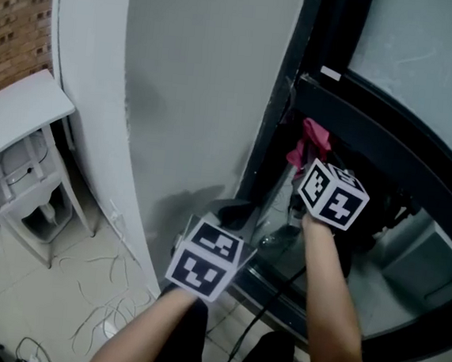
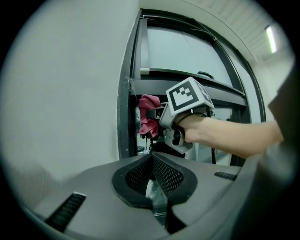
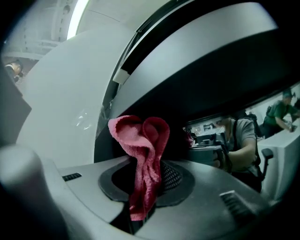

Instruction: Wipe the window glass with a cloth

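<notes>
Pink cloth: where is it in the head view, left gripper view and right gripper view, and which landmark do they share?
Head view: pink cloth right of centre, above the right gripper.
Left gripper view: near centre, left of the right gripper's marker cube.
Right gripper view: centre, clamped in the right gripper.
Shared landmark: the black window frame beside the cloth.

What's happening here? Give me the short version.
A person holds a two-jaw gripper in each hand at a window. The right gripper is shut on a pink cloth and holds it up by the black window frame, near the glass. Whether the cloth touches frame or glass cannot be told. The left gripper hangs lower with its jaws together, carrying no cloth.
</notes>
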A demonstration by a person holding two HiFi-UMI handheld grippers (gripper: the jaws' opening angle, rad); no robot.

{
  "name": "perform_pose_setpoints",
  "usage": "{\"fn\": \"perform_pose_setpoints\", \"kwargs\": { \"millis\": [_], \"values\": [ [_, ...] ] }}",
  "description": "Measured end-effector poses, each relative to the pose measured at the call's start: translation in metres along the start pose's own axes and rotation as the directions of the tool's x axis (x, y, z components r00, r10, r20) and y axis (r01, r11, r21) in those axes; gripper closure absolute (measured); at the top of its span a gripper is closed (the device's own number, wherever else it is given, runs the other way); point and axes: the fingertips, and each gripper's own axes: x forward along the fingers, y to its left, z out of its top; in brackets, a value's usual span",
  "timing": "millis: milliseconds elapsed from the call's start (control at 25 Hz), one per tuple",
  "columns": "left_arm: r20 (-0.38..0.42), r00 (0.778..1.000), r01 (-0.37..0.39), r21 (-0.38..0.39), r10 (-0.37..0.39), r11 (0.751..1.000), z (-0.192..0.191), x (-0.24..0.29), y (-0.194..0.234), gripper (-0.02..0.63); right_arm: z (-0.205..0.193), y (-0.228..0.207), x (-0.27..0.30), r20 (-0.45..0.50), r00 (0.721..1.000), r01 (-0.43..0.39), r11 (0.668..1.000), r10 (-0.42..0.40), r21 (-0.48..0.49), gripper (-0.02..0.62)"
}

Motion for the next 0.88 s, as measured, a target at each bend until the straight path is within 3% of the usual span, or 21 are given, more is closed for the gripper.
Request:
{"fn": "perform_pose_setpoints", "kwargs": {
  "millis": [440,880],
  "values": [
    [0.008,0.996,0.091,0.019,-0.091,0.996,0.005,0.012,-0.061,0.6,0.003,-0.072,-0.074,0.012,0.994,0.105,0.994,-0.105,-0.017,0.518],
    [0.013,0.976,0.216,0.054,-0.217,0.975,0.015,0.03,-0.153,0.6,0.011,-0.165,-0.166,0.003,0.971,0.238,0.971,-0.238,-0.037,0.518]
  ]
}}
